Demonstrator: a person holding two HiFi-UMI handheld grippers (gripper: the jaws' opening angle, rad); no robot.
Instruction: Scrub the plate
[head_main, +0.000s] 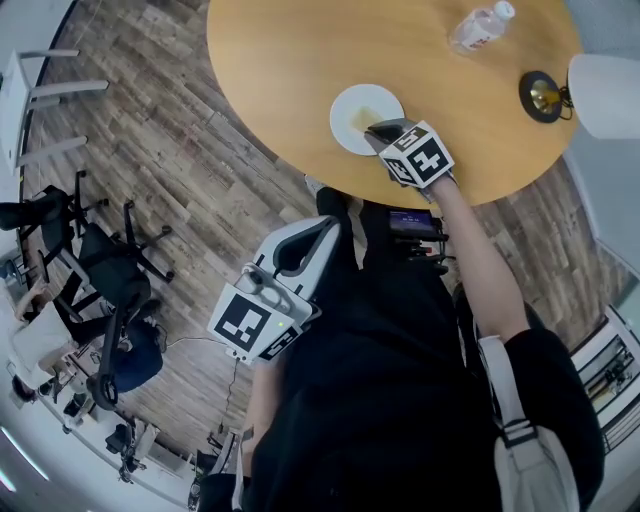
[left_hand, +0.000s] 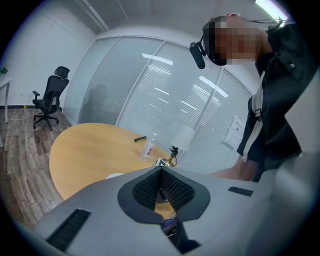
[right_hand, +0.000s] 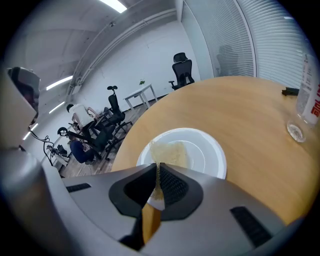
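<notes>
**A:** What stands on the round wooden table (head_main: 290, 70)?

**B:** A clear plastic bottle (head_main: 481, 27) stands upright. Near it is a lamp (head_main: 606, 95) with a white shade on a brass base. A small black object (left_hand: 140, 138) lies just beyond the bottle, too small to identify.

**A:** And around the table?

**B:** There is a wood-plank floor (head_main: 170, 150), with black office chairs (head_main: 115, 270) clustered well apart from the table. A glass wall with blinds (left_hand: 165, 85) runs behind it, and one more black chair (left_hand: 49, 97) stands near that wall.

1 plate (head_main: 346, 108), 1 pad (right_hand: 172, 152), 1 btl (head_main: 480, 27), 1 lamp (head_main: 606, 95).
</notes>
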